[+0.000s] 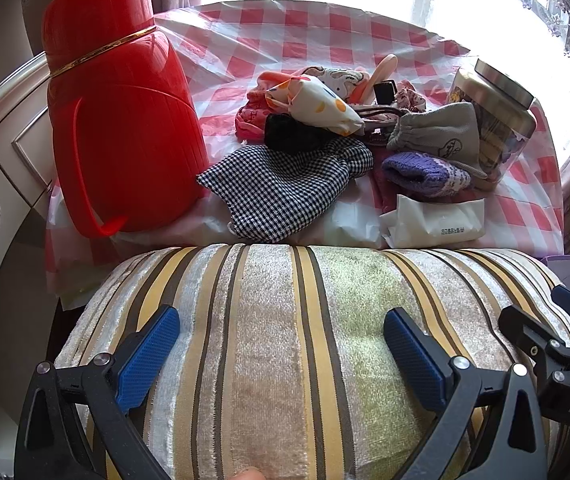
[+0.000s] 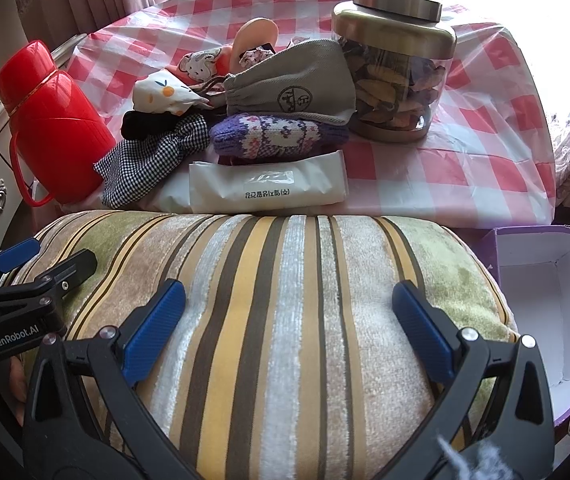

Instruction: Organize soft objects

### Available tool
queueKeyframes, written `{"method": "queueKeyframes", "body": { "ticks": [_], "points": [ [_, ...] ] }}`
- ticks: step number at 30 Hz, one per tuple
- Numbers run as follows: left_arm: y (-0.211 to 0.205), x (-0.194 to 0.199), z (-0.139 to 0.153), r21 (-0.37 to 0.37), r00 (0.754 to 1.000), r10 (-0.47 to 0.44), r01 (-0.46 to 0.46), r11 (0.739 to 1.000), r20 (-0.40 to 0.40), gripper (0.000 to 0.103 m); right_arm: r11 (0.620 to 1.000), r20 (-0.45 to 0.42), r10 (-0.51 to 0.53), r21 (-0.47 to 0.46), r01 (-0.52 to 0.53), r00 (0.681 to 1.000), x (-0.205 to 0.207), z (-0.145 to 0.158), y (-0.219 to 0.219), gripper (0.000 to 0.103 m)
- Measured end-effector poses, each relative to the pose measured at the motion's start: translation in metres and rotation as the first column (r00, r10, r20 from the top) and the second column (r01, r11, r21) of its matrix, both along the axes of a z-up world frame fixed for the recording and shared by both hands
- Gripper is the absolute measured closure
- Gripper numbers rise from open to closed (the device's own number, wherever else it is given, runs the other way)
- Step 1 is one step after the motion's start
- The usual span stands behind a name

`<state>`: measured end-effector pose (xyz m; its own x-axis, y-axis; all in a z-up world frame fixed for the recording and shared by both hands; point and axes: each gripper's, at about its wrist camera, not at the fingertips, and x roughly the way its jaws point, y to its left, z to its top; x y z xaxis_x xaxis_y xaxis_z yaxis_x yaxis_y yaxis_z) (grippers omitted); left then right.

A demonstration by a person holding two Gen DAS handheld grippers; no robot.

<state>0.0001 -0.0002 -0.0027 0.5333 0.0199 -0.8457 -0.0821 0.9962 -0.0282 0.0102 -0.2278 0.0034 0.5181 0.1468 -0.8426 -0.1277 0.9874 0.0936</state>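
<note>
Striped velvet cushion (image 1: 285, 340) lies under both tools: left gripper (image 1: 281, 344) and right gripper (image 2: 289, 320) spread wide, holding nothing. Beyond, soft-goods pile (image 2: 245, 120) on red-checked plastic tablecloth (image 2: 465, 152), window behind.

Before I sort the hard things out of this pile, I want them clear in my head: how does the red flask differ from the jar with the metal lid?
The red flask is opaque plastic, so its contents are hidden; the jar has a clear wall showing dried pieces inside. The flask has a side handle and a thin gold band; the jar has no handle and a flat metal lid. The flask stands left of the soft pile, the jar right. Both stand upright on the checked tablecloth.
</note>
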Motion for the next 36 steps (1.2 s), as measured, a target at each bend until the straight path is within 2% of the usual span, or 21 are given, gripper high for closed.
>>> {"method": "queueKeyframes", "body": {
  "ticks": [26,33,36],
  "points": [
    [0.001,-0.001,0.000,-0.008,1.000,0.002,-0.002,1.000,0.000,0.000,1.000,-0.009,0.004,0.002,-0.004,1.000,0.002,-0.001,-0.001,0.000],
    [0.005,0.001,0.003,-0.030,1.000,0.008,-0.008,1.000,-0.003,0.000,0.997,-0.099,0.066,0.040,-0.062,0.993,0.011,0.003,-0.006,0.000],
    [0.001,0.005,0.007,0.001,1.000,0.007,-0.007,1.000,-0.004,0.000,0.995,-0.106,0.080,0.064,-0.073,0.991,0.012,0.003,-0.008,0.000]
  ]
}}
